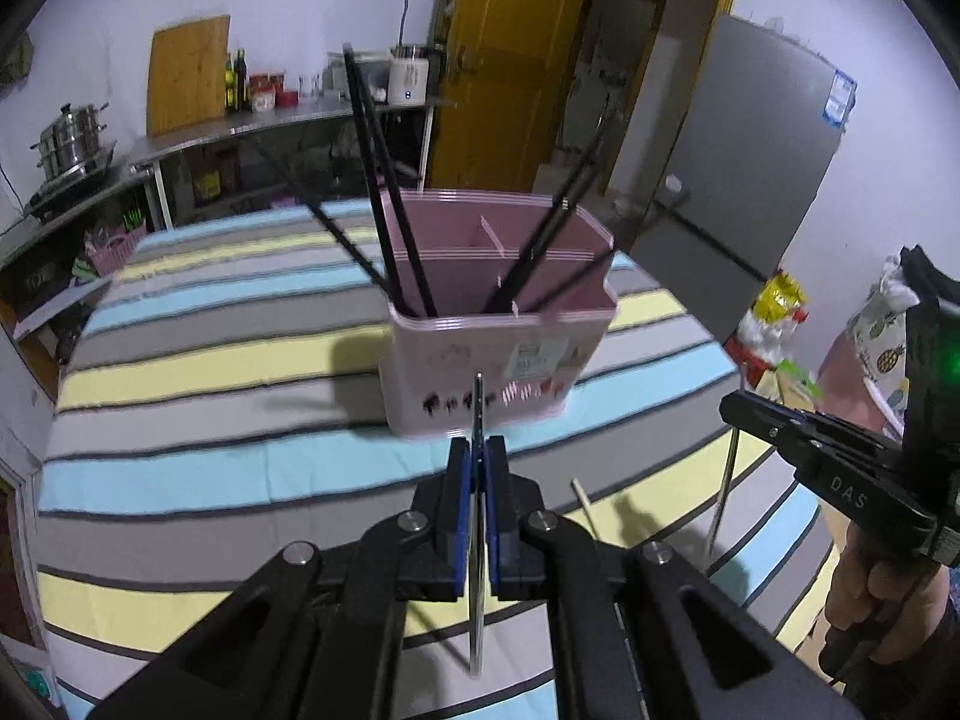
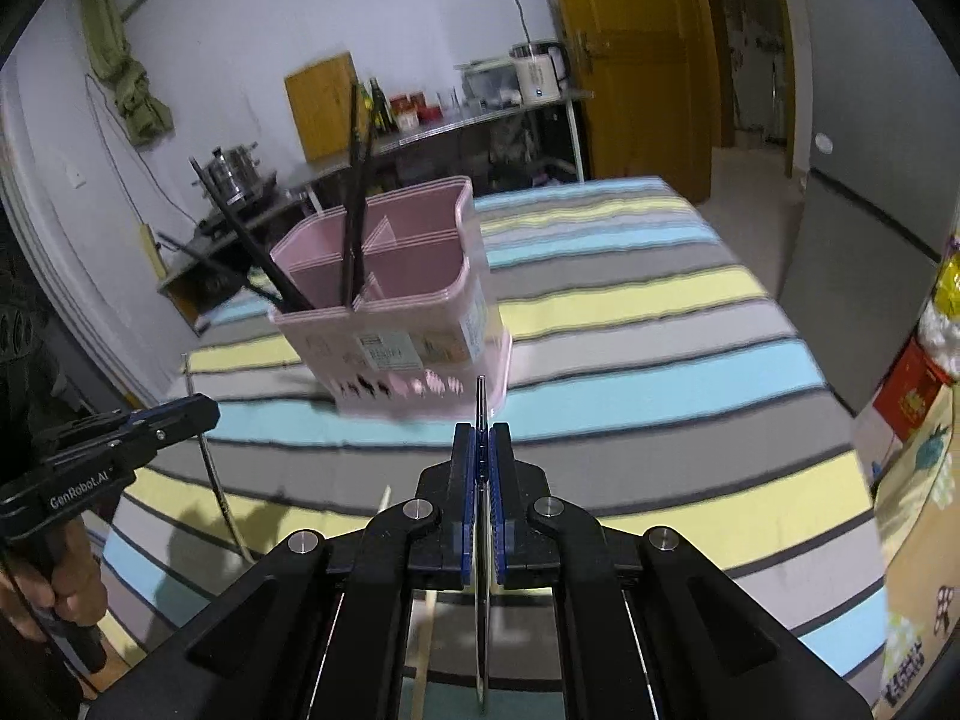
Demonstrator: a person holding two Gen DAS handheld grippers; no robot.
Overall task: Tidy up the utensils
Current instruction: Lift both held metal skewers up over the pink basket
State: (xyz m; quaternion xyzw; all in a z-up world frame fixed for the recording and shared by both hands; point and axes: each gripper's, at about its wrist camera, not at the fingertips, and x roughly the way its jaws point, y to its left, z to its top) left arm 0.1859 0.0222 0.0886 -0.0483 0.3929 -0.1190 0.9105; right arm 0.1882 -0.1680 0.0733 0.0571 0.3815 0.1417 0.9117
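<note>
A pink utensil holder (image 1: 498, 330) with several compartments stands on the striped table; it also shows in the right wrist view (image 2: 396, 306). Several black chopsticks (image 1: 384, 204) lean in it. My left gripper (image 1: 478, 456) is shut on a thin metal utensil (image 1: 477, 540) held upright, just in front of the holder. My right gripper (image 2: 480, 450) is shut on another thin metal utensil (image 2: 481, 546), also short of the holder. Each gripper shows in the other's view: the right one (image 1: 810, 450) and the left one (image 2: 120, 438).
A wooden chopstick (image 1: 585, 507) lies on the striped cloth (image 1: 210, 360) near the front edge. A steel counter (image 1: 252, 126) with pots and bottles stands behind, a yellow door (image 1: 510, 60) and a grey fridge (image 1: 756, 168) to the right. Bags sit at the far right (image 1: 774, 324).
</note>
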